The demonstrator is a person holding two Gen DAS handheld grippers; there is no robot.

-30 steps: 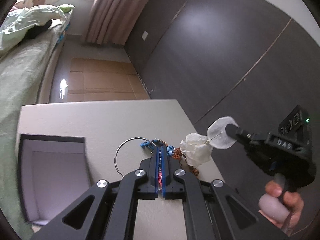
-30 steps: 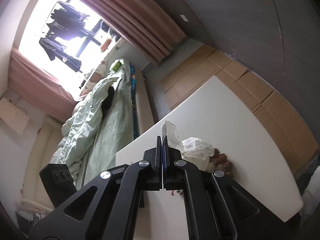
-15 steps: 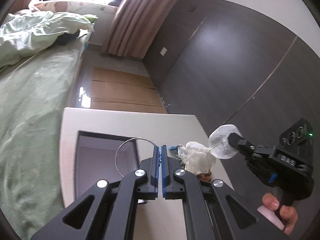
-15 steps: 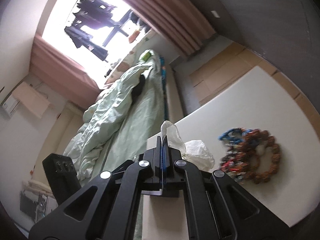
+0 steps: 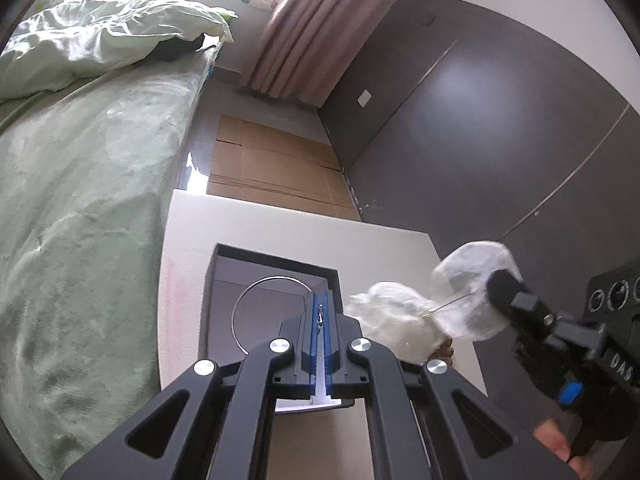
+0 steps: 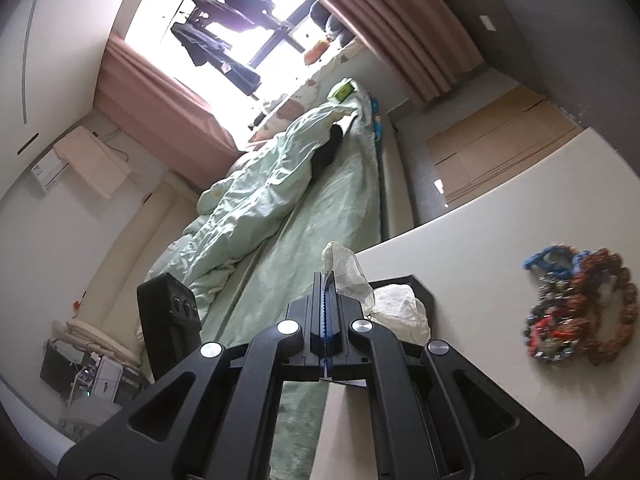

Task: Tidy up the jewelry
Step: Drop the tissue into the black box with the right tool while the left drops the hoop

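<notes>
My left gripper (image 5: 320, 308) is shut on a thin silver hoop (image 5: 256, 292) and holds it over the open black box (image 5: 216, 276) on the white table (image 5: 380, 248). My right gripper (image 6: 326, 280) is shut on white sheer flower jewelry (image 6: 344, 268); it also shows in the left wrist view (image 5: 400, 320), just right of the box. A pile of beaded bracelets (image 6: 580, 308), blue, red and brown, lies on the table at the right.
A bed with green bedding (image 5: 80, 160) runs along the table's left side. Dark wall panels (image 5: 480, 120) stand to the right. Cardboard (image 5: 272, 168) covers the floor beyond the table's far edge.
Both grippers have moved left, away from the bracelet pile. The hoop now hangs over the black box, and the white flower piece has come up beside the box.
</notes>
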